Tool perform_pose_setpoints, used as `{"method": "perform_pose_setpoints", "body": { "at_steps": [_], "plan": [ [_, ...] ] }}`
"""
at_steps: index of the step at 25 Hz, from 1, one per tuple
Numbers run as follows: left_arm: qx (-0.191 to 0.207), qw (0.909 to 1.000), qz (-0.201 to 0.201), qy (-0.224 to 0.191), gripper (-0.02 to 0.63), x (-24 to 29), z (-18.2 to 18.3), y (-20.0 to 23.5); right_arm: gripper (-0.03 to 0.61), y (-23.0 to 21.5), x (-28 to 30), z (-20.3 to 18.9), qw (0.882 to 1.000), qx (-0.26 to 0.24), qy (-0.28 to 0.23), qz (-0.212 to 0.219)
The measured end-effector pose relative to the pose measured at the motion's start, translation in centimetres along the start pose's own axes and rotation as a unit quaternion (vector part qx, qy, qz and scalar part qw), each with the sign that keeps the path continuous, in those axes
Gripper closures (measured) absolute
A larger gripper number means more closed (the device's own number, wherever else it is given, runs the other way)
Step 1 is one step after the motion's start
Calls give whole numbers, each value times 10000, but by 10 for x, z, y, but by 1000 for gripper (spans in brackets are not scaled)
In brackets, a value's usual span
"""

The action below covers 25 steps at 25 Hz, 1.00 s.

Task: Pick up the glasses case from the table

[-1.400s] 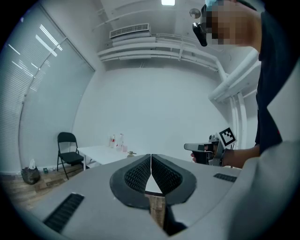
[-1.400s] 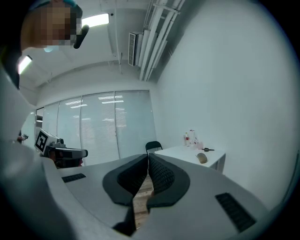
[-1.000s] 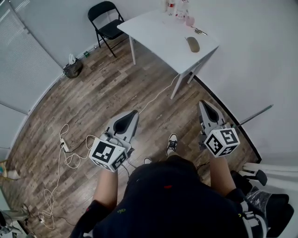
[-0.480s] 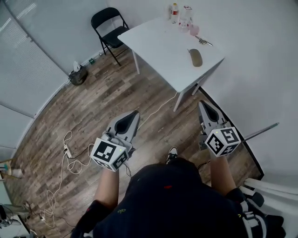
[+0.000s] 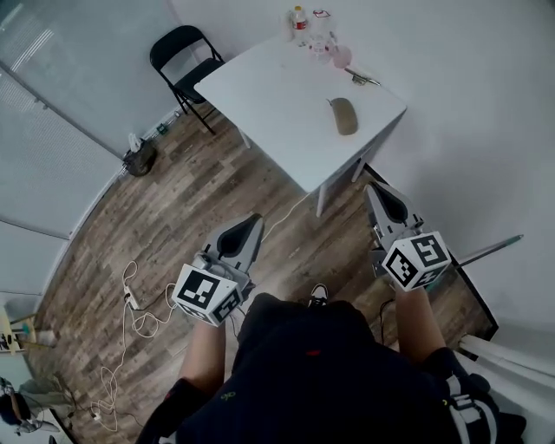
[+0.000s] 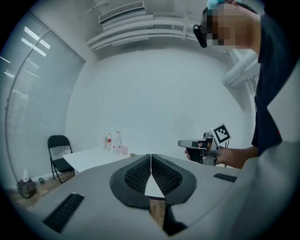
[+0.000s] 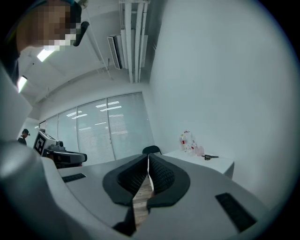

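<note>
The glasses case (image 5: 345,116) is seen lying flat on the white desk (image 5: 260,95), near its right edge, ahead of both grippers and well apart from them. The left gripper (image 5: 251,226) and right gripper (image 5: 375,192) are held over the wooden floor (image 5: 173,208), short of the desk. Both pairs of jaws are pressed together, nothing between them. Bottles (image 5: 299,17) are noted at the desk's far end, a black folding chair (image 5: 178,56) beside the desk, and a white cable (image 5: 130,299) on the floor.

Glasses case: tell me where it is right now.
In the head view the glasses case lies on the white table near its right edge, nearer the person than the bottles at the far corner.
</note>
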<state>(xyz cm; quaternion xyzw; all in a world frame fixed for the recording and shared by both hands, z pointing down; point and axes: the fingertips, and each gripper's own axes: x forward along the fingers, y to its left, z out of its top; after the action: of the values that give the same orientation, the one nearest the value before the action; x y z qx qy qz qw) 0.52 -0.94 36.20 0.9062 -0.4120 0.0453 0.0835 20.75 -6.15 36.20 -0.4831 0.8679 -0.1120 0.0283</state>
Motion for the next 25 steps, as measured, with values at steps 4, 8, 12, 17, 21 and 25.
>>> {"method": "perform_pose_setpoints", "body": {
  "at_steps": [4, 8, 12, 17, 21, 25],
  "plan": [
    [-25, 9999, -118, 24, 591, 31, 3, 5, 555, -22, 11, 1, 10000, 0, 5, -76],
    [-39, 9996, -275, 7, 591, 58, 1, 26, 555, -35, 31, -3, 9998, -21, 79, -189],
    [-97, 9986, -523, -38, 591, 88, 5, 53, 555, -52, 55, 0, 9989, -70, 108, -454],
    [-63, 9966, -819, -59, 591, 124, 19, 112, 555, -61, 112, 12, 9968, -150, 92, -774],
    [-89, 9935, -1135, 24, 591, 149, 26, 162, 555, -63, 160, 20, 9938, -167, 107, -1093],
    [-81, 9905, -1370, 81, 591, 164, 32, 205, 555, -64, 193, 23, 9898, -164, 142, -1411]
  ]
}}
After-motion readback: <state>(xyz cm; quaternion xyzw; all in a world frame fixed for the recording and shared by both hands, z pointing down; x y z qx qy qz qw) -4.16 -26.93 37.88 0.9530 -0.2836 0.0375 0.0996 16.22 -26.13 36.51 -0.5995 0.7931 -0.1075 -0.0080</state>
